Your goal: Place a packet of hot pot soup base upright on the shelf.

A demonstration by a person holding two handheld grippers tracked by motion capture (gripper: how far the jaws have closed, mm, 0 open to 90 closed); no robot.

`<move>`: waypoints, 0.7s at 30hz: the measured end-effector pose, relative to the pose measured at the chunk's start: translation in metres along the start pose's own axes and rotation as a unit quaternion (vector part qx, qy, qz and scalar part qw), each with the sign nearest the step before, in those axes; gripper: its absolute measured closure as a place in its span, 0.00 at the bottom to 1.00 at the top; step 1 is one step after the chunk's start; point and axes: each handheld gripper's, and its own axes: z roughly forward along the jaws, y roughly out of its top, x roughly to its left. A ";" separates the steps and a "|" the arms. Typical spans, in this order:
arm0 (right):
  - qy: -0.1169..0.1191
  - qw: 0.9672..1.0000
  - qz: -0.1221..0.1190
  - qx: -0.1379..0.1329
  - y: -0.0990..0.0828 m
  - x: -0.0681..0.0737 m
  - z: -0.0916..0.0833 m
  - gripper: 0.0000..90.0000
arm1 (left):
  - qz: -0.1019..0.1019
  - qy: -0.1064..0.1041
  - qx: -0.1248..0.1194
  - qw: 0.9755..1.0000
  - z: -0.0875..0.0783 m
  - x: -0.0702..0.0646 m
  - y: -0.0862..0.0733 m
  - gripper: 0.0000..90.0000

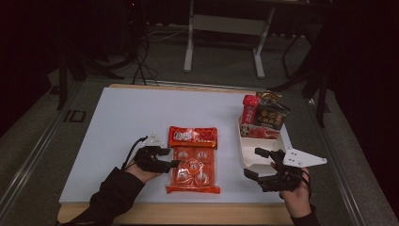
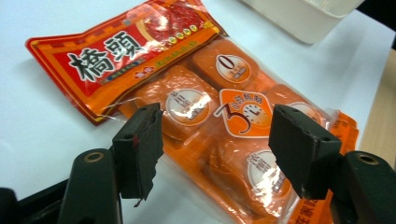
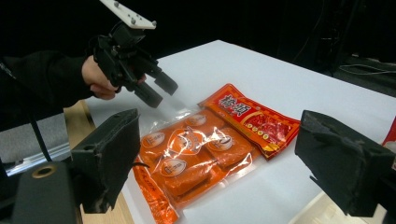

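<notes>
So the white tray (image 1: 248,155) on the right already has a couple of packets standing at its far end, a dark noodle pack (image 1: 269,118) and a red one (image 1: 250,108). Two are left on the table: the orange packet (image 1: 194,170) and the red sachet (image 1: 193,136) touching its far edge. The left gripper (image 2: 215,140) hangs just over the orange packet, jaws apart, gripping nothing. The right gripper (image 3: 224,158) waits near the tray, wide open and empty. I'd guess roughly halfway.
</notes>
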 end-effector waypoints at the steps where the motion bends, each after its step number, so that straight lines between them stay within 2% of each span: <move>1: 0.000 1.000 -0.001 0.002 0.000 0.001 0.000 0.16 | -0.003 0.000 0.001 1.000 -0.001 0.002 0.001 0.39; 4: 0.001 1.000 -0.001 0.001 0.000 0.001 0.001 0.16 | -0.001 0.003 0.002 1.000 0.000 0.004 0.003 0.39; 7: 0.001 1.000 0.000 0.000 0.000 0.001 0.000 0.15 | -0.006 0.025 -0.001 1.000 -0.001 0.013 0.010 0.37; 11: 0.001 1.000 0.000 -0.001 0.001 0.001 0.000 0.16 | -0.019 0.033 -0.004 0.999 0.000 0.021 0.014 0.32; 14: 0.001 1.000 -0.001 0.001 0.000 0.001 0.001 0.15 | -0.023 0.053 -0.002 0.998 0.001 0.031 0.019 0.28; 17: 0.001 1.000 -0.001 0.002 0.000 0.001 0.002 0.16 | -0.027 0.051 0.000 0.998 0.003 0.036 0.021 0.27; 20: 0.002 1.000 -0.003 0.004 0.000 0.001 0.003 0.15 | -0.032 0.060 0.001 0.998 0.006 0.043 0.022 0.26; 21: 0.003 1.000 -0.002 0.005 0.000 0.002 0.004 0.15 | -0.039 0.075 0.003 0.996 0.010 0.047 0.022 0.26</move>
